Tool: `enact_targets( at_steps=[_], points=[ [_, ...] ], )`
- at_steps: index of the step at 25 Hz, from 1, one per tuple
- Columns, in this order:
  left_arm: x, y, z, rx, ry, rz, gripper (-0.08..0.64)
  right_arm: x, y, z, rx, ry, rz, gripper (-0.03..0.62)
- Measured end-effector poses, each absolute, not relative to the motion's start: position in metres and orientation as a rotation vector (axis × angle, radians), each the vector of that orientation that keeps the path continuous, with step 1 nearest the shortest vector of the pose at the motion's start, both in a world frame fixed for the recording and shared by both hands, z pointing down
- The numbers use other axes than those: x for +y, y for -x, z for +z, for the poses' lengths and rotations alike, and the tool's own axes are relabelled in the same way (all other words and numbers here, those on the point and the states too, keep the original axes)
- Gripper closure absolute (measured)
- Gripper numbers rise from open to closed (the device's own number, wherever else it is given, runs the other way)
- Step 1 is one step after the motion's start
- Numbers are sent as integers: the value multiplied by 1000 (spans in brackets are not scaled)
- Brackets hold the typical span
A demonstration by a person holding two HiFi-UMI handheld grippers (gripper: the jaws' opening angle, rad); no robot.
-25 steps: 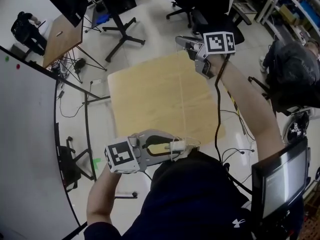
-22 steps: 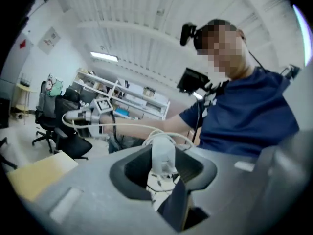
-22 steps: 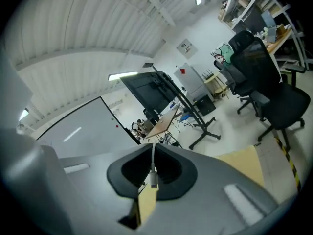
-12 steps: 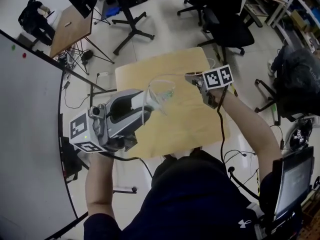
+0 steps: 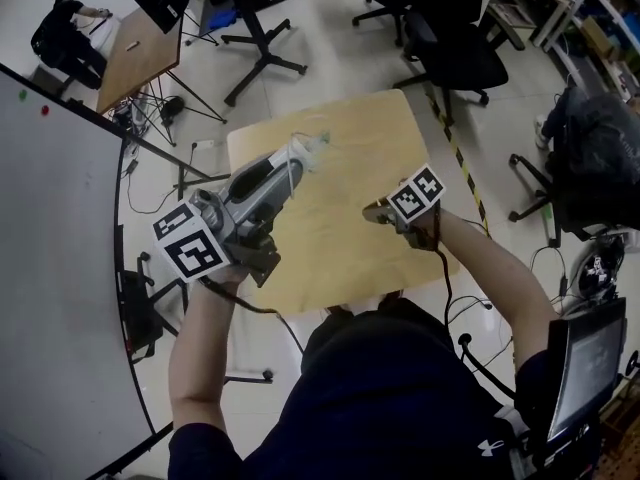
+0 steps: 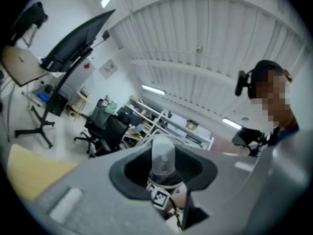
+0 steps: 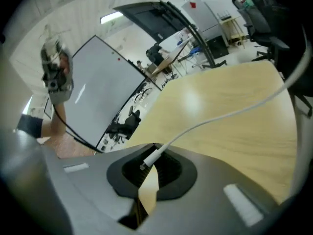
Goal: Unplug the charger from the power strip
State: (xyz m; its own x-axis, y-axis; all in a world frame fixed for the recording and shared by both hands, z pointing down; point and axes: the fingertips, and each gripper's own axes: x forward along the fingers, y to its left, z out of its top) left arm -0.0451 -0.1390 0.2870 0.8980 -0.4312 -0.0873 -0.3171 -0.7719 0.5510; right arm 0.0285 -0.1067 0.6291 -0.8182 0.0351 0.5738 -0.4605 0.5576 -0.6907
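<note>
Judging step: pale grey-white charger block (image 6: 163, 153) looks already free, no power strip in any view. Next move, in my opinion: lay charger block on pale wooden table (image 5: 350, 133) with slack in cord, no tug between two hands.

Left gripper (image 5: 292, 161): jaws partly apart, clamped on charger block, which hangs over table's far-left part, at 10 o'clock from right gripper (image 5: 376, 211).

Right gripper: jaws fully together, pinching plug end (image 7: 150, 157) of thin white cable (image 7: 220, 115); cable leaves toward 2 o'clock.

The charger (image 6: 163, 153) sits in the left hand-held gripper (image 5: 298, 156), over the surface's (image 5: 335, 243) far left part. The cable (image 7: 220, 115) end is in the right hand-held gripper (image 5: 373, 211), over the near right.
</note>
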Motion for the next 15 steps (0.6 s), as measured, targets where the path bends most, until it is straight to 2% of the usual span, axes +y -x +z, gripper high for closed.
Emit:
enact_targets(
  at_steps=[6,12,15],
  points=[
    [-193,81,309,-837,-2501,-197,426,-9,-11,646,-2288,-91,990,583],
    [-180,67,290,-743,-2642,35,426,-9,-20,618,-2495,-261,959,583],
    [-166,58,280,-654,-2696,159,426,-63,-36,557,-2680,-497,726,461]
  ],
)
